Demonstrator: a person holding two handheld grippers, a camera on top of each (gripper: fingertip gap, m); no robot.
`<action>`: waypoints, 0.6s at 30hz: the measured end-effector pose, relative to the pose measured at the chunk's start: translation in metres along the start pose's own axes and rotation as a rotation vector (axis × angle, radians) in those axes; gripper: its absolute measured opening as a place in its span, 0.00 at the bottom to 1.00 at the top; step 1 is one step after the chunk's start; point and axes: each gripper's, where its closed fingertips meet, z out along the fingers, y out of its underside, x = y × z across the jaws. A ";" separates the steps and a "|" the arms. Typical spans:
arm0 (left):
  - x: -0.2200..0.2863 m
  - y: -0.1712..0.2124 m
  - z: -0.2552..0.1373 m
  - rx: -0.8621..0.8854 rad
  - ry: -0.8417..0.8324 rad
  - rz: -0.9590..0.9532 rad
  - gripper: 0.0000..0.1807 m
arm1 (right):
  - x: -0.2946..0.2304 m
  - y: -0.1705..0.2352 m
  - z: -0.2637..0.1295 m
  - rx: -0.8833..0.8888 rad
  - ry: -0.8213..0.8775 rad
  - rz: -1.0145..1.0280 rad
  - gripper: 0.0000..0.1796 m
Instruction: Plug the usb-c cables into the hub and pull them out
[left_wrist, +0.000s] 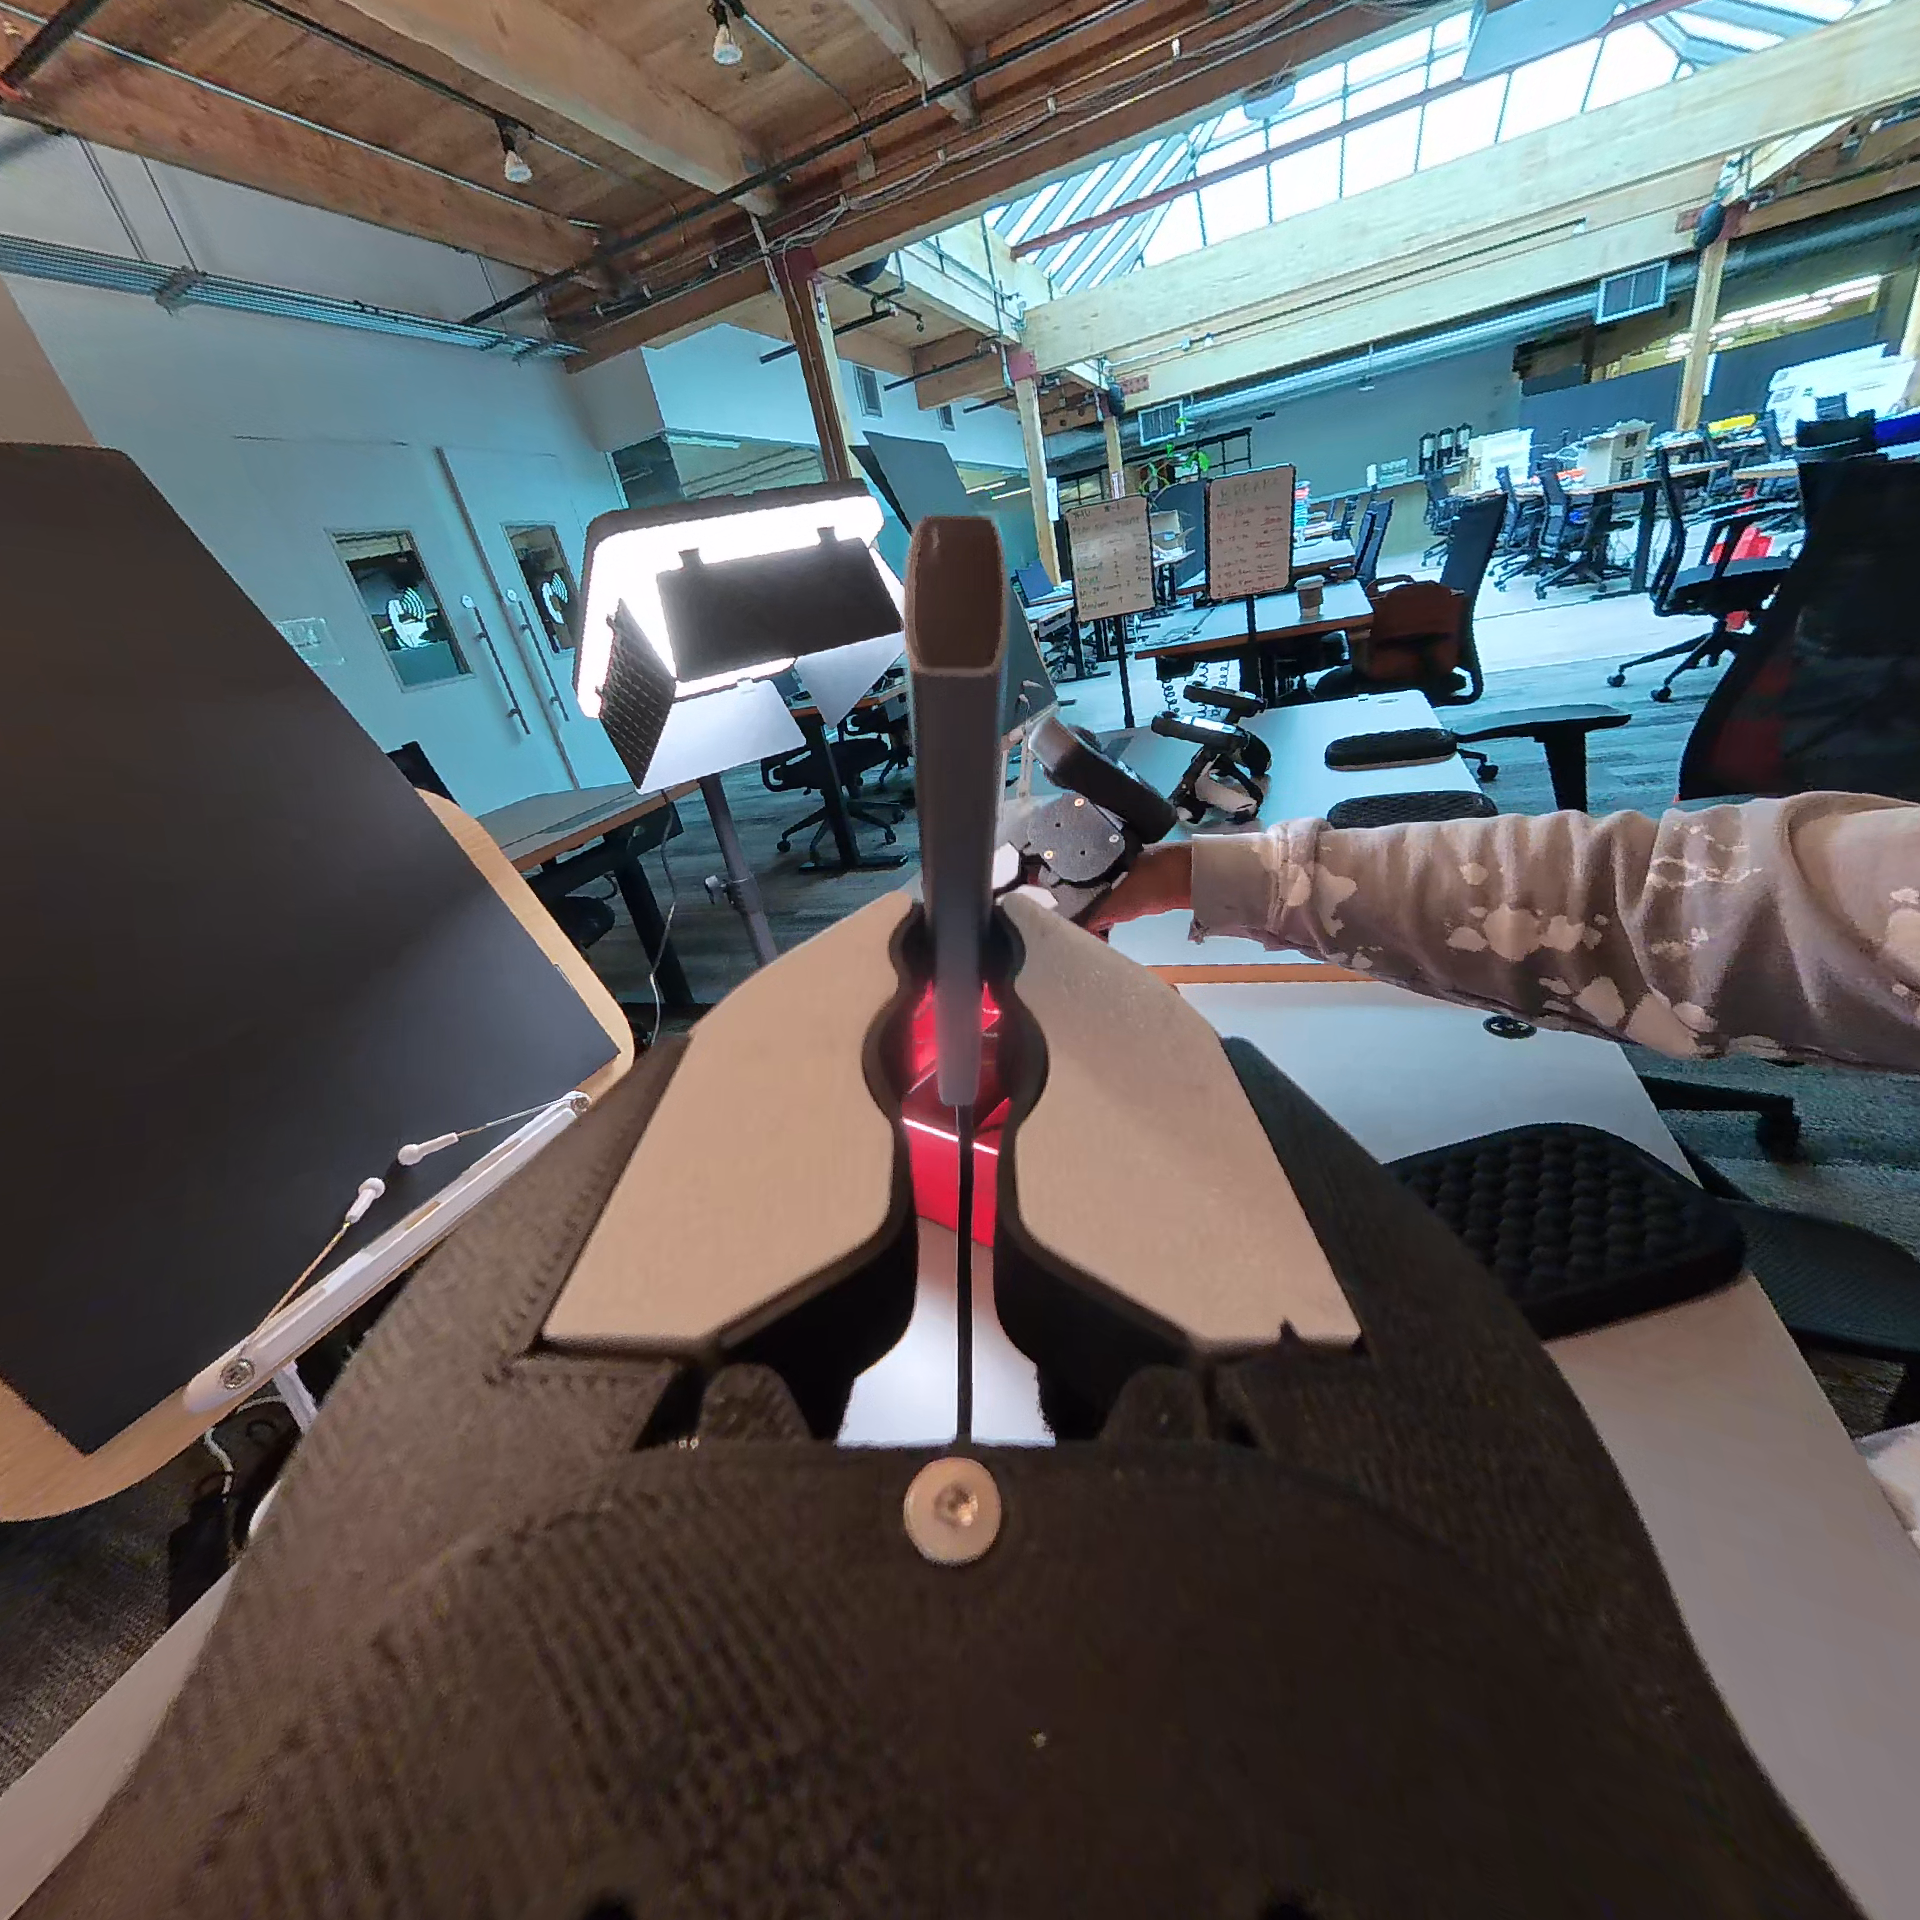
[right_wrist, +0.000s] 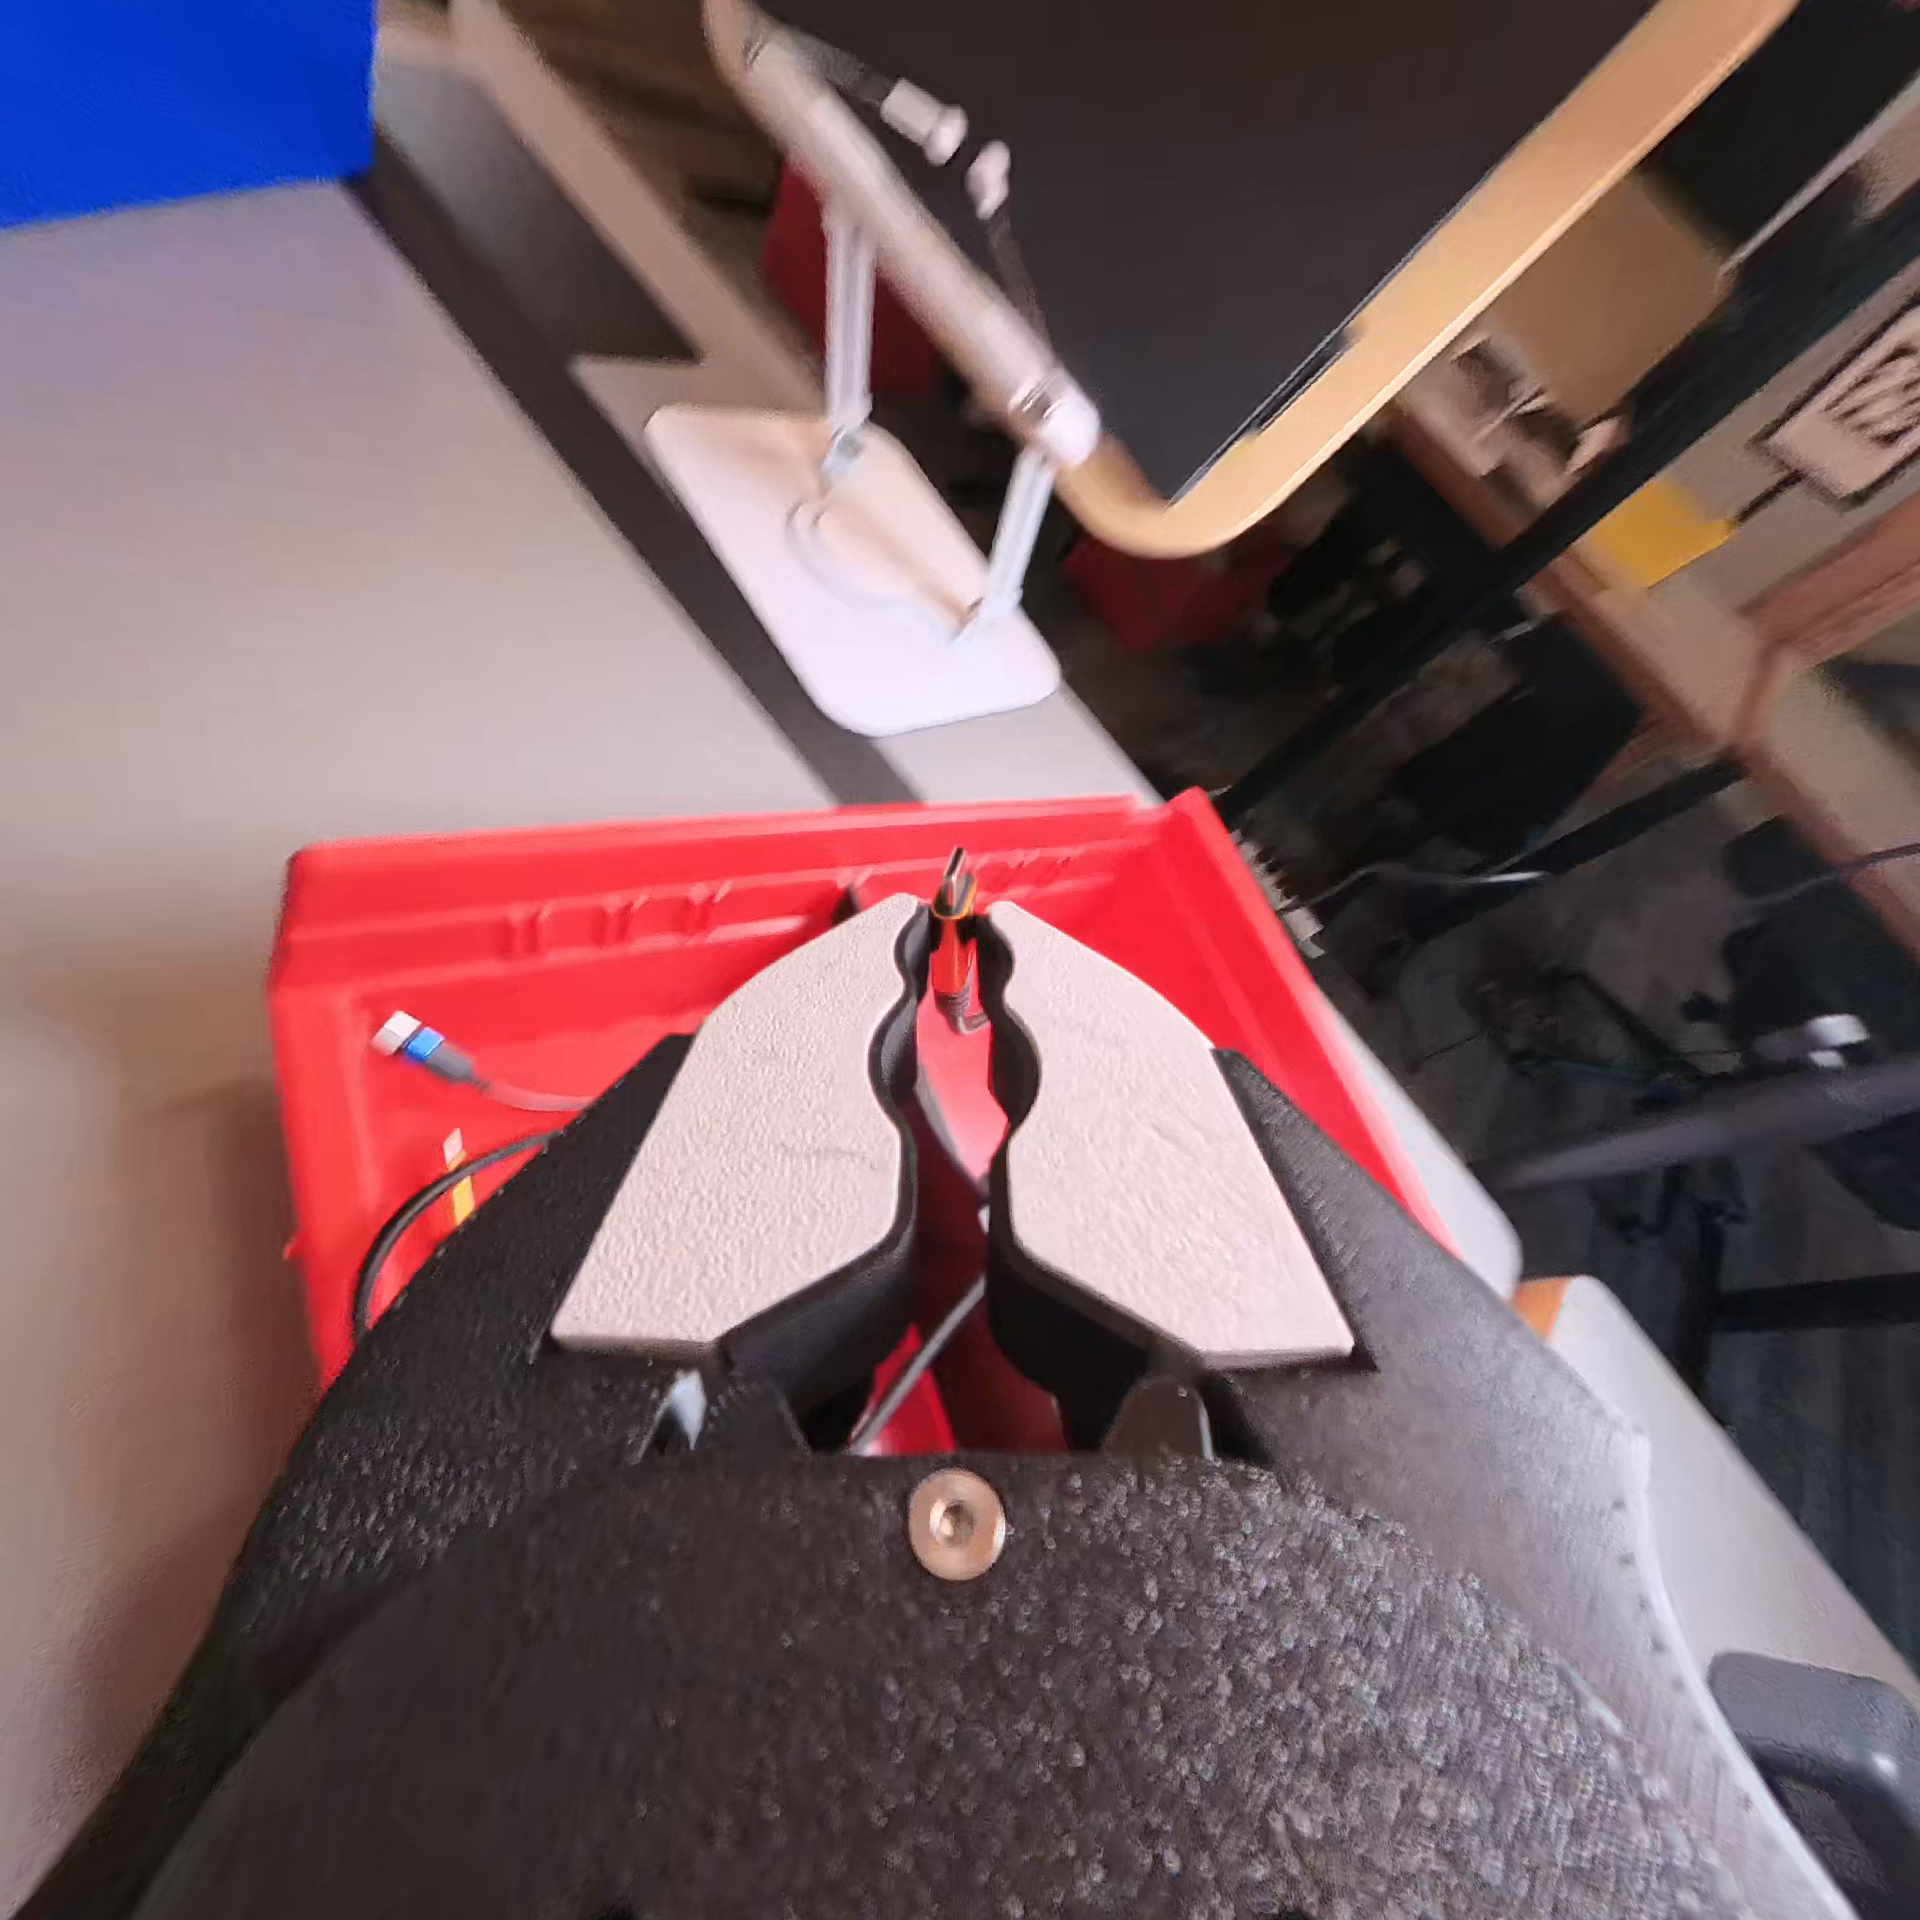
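- Two handheld grippers show, each clamped on a task item.
- Left gripper (left_wrist: 958, 940) has its grey pads pressed against a slim dark grey hub (left_wrist: 954, 727), which stands upright between them, its narrow end face toward the ceiling and its thin black lead running back toward the camera.
- Below it, a red bin (left_wrist: 951, 1143) sits on the white desk (left_wrist: 1382, 1049).
- A person's sleeve (left_wrist: 1558, 914) reaches across the desk on the right.
- Right gripper (right_wrist: 956, 925) pinches the orange usb-c cable plug (right_wrist: 951, 961) at its fingertips, metal tip pointing away, above the red bin (right_wrist: 623, 925).
- A blue-collared cable plug (right_wrist: 410, 1039) lies inside that bin, to the left.
- View is motion-blurred; a white lamp base (right_wrist: 862, 582) stands on the desk beyond.
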 end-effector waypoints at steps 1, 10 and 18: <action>0.000 0.002 0.001 -0.006 0.000 0.000 0.06 | -0.012 0.010 0.001 -0.045 -0.054 -0.001 0.05; 0.003 0.010 0.010 -0.041 0.009 0.011 0.06 | -0.067 0.004 -0.040 0.002 -0.151 -0.122 0.04; 0.011 0.016 0.020 -0.070 0.030 0.021 0.06 | -0.109 -0.007 -0.074 0.063 -0.461 0.059 0.04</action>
